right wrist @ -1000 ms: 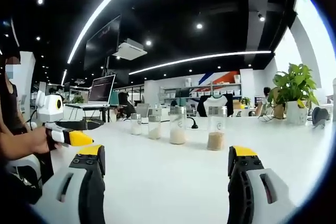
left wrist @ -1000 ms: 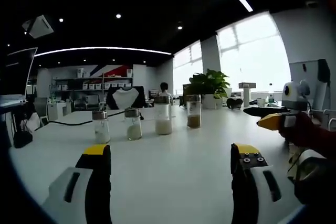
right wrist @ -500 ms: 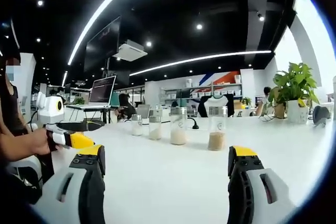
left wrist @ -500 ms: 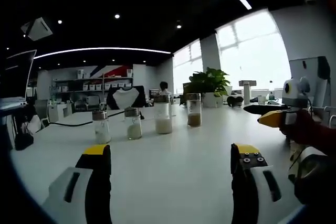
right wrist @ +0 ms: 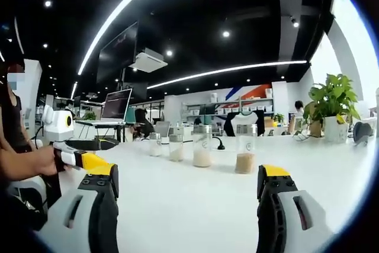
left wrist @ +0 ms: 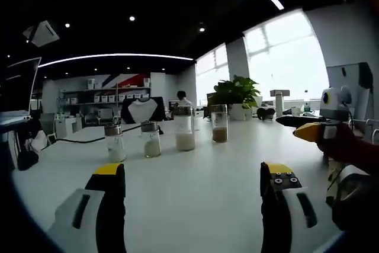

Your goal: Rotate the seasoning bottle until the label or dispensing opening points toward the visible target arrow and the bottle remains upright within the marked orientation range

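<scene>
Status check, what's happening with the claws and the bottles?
Both claws open, empty, short of the bottles. Four bottles upright in a row on the white table, untouched. Nothing in the way.

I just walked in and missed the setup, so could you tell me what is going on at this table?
A person holds a two-jaw gripper in each hand above a white table. Four seasoning bottles stand upright in a row farther along it, untouched. The left gripper and the right gripper both have their jaws open and empty, well short of the bottles. A potted plant sits behind the row. No rotation has begun, and I cannot make out a target arrow.
</scene>
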The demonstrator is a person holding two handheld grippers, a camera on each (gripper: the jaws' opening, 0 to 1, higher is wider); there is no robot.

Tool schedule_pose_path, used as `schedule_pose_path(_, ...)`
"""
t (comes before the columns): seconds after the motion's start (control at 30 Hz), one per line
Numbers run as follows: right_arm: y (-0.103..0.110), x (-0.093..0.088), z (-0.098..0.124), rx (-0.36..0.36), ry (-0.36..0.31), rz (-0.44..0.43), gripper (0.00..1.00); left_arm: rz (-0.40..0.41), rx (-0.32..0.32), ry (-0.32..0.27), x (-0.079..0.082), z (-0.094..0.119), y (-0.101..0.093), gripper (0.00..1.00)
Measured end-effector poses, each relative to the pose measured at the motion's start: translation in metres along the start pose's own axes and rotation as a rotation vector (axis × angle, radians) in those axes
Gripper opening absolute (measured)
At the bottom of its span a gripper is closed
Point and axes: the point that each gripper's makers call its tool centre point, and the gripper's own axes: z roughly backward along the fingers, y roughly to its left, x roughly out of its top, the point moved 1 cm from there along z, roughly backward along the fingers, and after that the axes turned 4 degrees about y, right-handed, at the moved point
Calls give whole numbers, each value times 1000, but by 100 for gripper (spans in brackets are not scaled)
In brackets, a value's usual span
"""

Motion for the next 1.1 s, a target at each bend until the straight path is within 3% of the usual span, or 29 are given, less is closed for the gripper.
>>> schedule_pose_path(0.33,0,-1,0,-4,8,3,100,18,1,8,0,-2,5,100)
schedule_pose_path(0.63,3,-2,1,-10,26,-6,100,23,24,-16,14,-5,12,100)
schedule_pose_path(0.8,-1,-6,2,-39,60,1,100,23,54,-20,18,-13,24,100)
schedule_pose_path(0.87,-7,-8,3,-71,87,-5,99,41,88,10,17,-20,35,99)
schedule_pose_path(1.1,-10,8,7,-83,31,10,99,69,137,31,19,-37,60,99)
